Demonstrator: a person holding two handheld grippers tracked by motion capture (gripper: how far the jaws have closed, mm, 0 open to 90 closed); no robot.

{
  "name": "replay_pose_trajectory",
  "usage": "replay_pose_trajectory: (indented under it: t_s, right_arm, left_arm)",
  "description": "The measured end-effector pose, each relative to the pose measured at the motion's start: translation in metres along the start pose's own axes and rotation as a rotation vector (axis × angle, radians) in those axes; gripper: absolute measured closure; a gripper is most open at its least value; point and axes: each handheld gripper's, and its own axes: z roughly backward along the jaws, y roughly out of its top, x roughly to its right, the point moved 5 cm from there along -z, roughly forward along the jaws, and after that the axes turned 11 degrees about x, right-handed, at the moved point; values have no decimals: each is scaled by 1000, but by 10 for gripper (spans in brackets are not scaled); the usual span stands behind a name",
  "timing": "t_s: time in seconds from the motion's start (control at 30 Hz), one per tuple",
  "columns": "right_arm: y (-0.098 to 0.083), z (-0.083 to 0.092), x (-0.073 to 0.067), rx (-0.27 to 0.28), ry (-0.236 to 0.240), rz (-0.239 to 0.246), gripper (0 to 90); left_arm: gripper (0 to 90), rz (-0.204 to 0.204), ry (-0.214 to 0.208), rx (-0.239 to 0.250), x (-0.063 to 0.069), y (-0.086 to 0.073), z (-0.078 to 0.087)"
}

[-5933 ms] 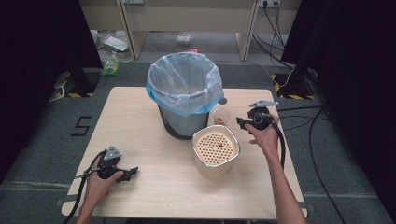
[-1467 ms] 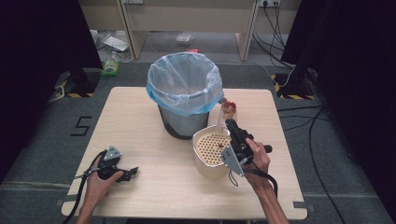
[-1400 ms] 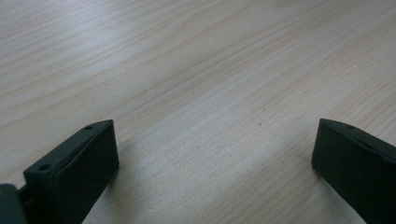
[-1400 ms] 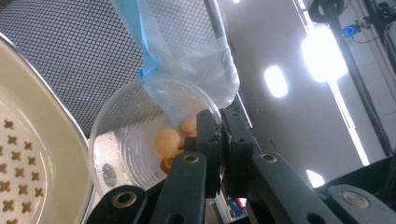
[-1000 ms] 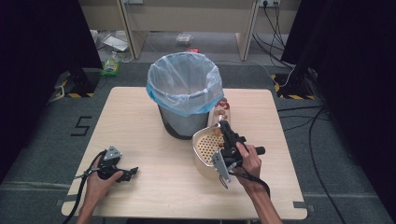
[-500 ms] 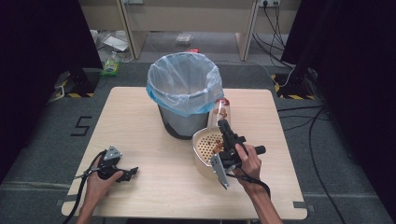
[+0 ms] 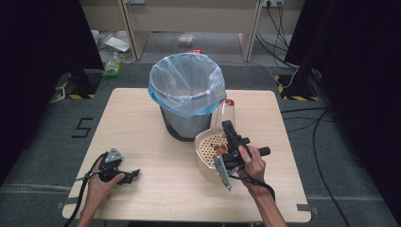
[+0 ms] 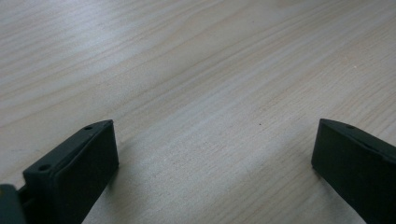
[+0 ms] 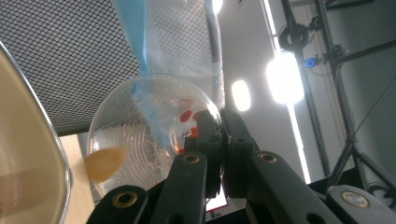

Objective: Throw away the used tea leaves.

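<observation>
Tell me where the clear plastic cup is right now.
In the high view the clear plastic cup is right of centre, upended over the beige basket, beside the lined bin. The right gripper is shut on its wall.

The desk (image 7: 156, 156) is pale wood with fine straight grain. Near its far edge the bin (image 7: 182, 124) is dark grey mesh, lined with a translucent pale blue bag (image 7: 187, 85). The basket (image 7: 208, 151) is cream, perforated — brownish bits inside. The cup (image 7: 226, 113) is clear, red-rimmed. Both grippers' jaws are black.
</observation>
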Motion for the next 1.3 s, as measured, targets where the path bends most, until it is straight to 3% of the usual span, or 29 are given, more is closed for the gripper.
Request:
replay_pose_trajectory:
  t_s: [0.1, 0.2, 0.33, 0.37, 0.53, 0.57, 0.63, 0.67, 0.97, 1.2, 1.3]
  right_arm:
    - [4, 1, 1, 13, -5, 26, 880]
    - [1, -1, 1, -7, 9, -36, 879]
    - [-6, -6, 12, -47, 45, -259, 878]
    - [-9, -8, 12, -63, 63, -296, 878]
    - [-21, -11, 14, -105, 95, -385, 878]
    - [-21, -11, 14, -105, 95, -385, 878]
    - [-30, -13, 13, -140, 120, -469, 877]
    - [-30, -13, 13, -140, 120, -469, 877]
    - [-54, -23, 17, -191, 189, -806, 876]
    - [-59, -31, 26, -205, 238, -855, 876]
    - [-66, -35, 31, -221, 250, -924, 876]
  left_arm:
    - [0, 0, -1, 0, 0, 0, 0]
    - [0, -1, 0, 0, 0, 0, 0]
    - [0, 0, 0, 0, 0, 0, 0]
    - [0, 0, 0, 0, 0, 0, 0]
    - [0, 1, 0, 0, 0, 0, 0]
    - [0, 1, 0, 0, 0, 0, 0]
    - [0, 1, 0, 0, 0, 0, 0]
    - [0, 1, 0, 0, 0, 0, 0]
    - [0, 2, 1, 0, 0, 0, 0]
    - [0, 3, 1, -1, 0, 0, 0]
    - [0, 2, 1, -1, 0, 0, 0]
